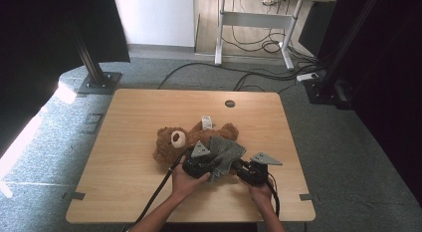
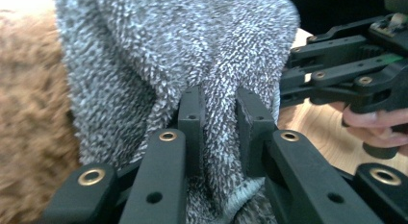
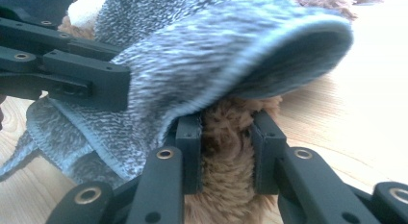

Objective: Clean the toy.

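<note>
Left gripper (image 1: 201, 165), held in the person's left hand (image 1: 186, 182), pinches a fold of the grey terry-cloth garment (image 2: 192, 56); in the left gripper view its two black jaws press together on a bunched ridge of the cloth, with a hemmed edge hanging just below them. Right gripper (image 1: 251, 172), held in the right hand (image 1: 260, 192), pinches brown plush of the brown teddy bear (image 1: 171, 140); in the right gripper view a tuft of fur (image 3: 226, 152), probably a limb, sits between its jaws, and the garment's hemmed opening gapes just above them.

The bear lies on the light wooden table (image 1: 139, 192), near its centre and just beyond both grippers. Its long axis runs roughly left to right across the table: the head with pale muzzle points to the person's left, the legs to the right, and a white tag (image 1: 206, 122) sticks up from the far side. The garment drapes over the bear's near, lower body, touching it.

Judged from this arrangement, dressing is at an early-to-middle stage: the cloth covers part of the body, its opening is held over the gripped limb, but the limb is not yet threaded through. Drawing the garment over the limb and settling it around the torso remain.
</note>
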The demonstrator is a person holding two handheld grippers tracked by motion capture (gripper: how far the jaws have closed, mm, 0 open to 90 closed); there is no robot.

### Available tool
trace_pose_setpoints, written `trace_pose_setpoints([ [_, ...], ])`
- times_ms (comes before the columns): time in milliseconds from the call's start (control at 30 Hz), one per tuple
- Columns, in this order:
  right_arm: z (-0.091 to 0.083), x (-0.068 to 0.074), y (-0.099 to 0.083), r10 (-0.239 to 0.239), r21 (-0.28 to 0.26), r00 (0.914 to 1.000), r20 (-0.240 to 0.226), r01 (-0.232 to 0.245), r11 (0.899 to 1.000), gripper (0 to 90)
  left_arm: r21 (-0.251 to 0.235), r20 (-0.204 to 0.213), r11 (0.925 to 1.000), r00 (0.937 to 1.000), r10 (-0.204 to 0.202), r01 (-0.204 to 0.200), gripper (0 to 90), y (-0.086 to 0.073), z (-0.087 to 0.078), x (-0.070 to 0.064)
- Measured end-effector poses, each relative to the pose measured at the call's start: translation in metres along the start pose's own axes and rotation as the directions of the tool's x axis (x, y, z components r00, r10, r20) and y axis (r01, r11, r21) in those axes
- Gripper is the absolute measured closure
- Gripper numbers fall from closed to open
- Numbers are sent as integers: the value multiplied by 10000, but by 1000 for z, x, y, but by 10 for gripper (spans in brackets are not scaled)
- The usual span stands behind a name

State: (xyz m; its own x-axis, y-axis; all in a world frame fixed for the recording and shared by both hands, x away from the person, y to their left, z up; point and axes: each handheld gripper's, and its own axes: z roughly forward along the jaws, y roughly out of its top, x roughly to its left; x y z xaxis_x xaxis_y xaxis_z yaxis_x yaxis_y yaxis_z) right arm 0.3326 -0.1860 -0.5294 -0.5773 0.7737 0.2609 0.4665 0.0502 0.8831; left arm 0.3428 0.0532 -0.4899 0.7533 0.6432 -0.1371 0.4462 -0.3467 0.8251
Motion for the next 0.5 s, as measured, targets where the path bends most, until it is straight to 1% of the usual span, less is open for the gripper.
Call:
trace_pose_setpoints([
  [33, 0, 0, 0, -24, -5, 10000, 23, 24, 10000, 704, -15, -96, 10000, 9999, 35, -35, 747, -2, -3, 2],
  [167, -1, 0, 0, -30, -5, 10000, 45, 31, 10000, 705, -38, -393, 10000, 9992, -32, 30, 749, -12, -17, 12],
  [267, -1, 0, 1, -16, -19, 10000, 8, 16, 10000, 707, -160, -627, 9996, 9978, -236, 226, 749, -21, -32, 23],
  [367, -1, -1, 0, -27, -7, 10000, -51, 27, 10000, 708, -343, -927, 9987, 9948, -410, 379, 749, -30, -48, 36],
  [433, -1, -2, 0, -52, 11, 9999, -98, 52, 10000, 709, -468, -1103, 9971, 9917, -656, 607, 749, -36, -59, 48],
  [500, -2, -2, 0, -68, 39, 9998, -179, 68, 10000, 709, -647, -1017, 9926, 9888, -1092, 1029, 750, -41, -71, 62],
])
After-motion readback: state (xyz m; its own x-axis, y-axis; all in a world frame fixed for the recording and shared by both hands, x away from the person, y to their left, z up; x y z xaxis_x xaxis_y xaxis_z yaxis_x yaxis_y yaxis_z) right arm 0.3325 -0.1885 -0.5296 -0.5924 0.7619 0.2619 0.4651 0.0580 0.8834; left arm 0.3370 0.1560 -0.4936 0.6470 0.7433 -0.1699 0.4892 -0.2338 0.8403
